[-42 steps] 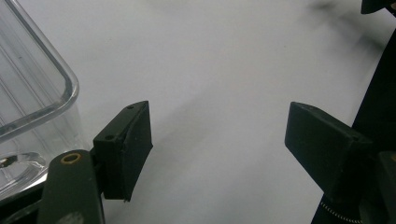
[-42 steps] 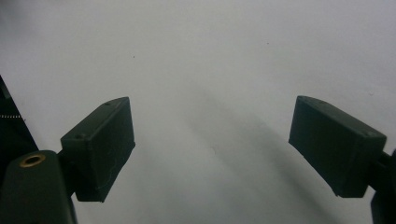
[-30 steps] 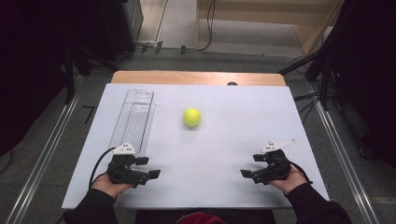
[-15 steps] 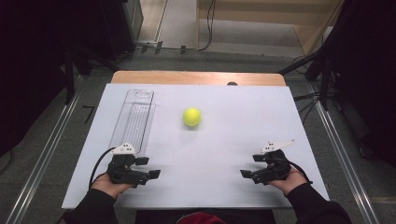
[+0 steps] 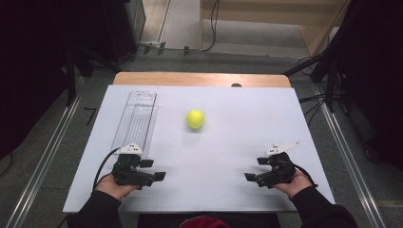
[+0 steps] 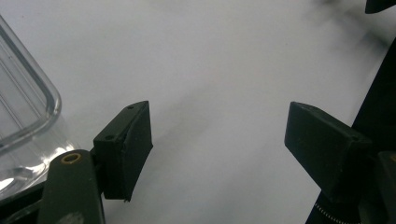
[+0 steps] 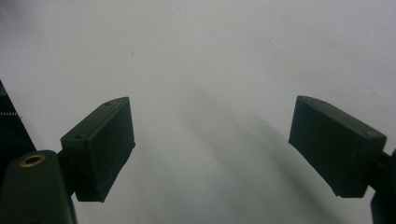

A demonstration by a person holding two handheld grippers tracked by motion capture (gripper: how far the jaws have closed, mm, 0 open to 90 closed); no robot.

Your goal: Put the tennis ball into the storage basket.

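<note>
A: We see the left gripper (image 5: 159,176) and the right gripper (image 5: 251,178) low on the white table (image 5: 228,142), jaws apart, holding nothing.

B: And the ball (image 5: 195,118) sits mid-table, well apart from both, beside the clear tray (image 5: 138,121).

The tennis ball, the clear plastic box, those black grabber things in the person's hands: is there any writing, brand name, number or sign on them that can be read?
No readable text anywhere.
Tennis ball: any print is too small to tell.
Clear plastic box: ridges show, no legible lettering.
Left gripper and right gripper: plain black jaws in their own views, no marks.
White table top: blank.
</note>
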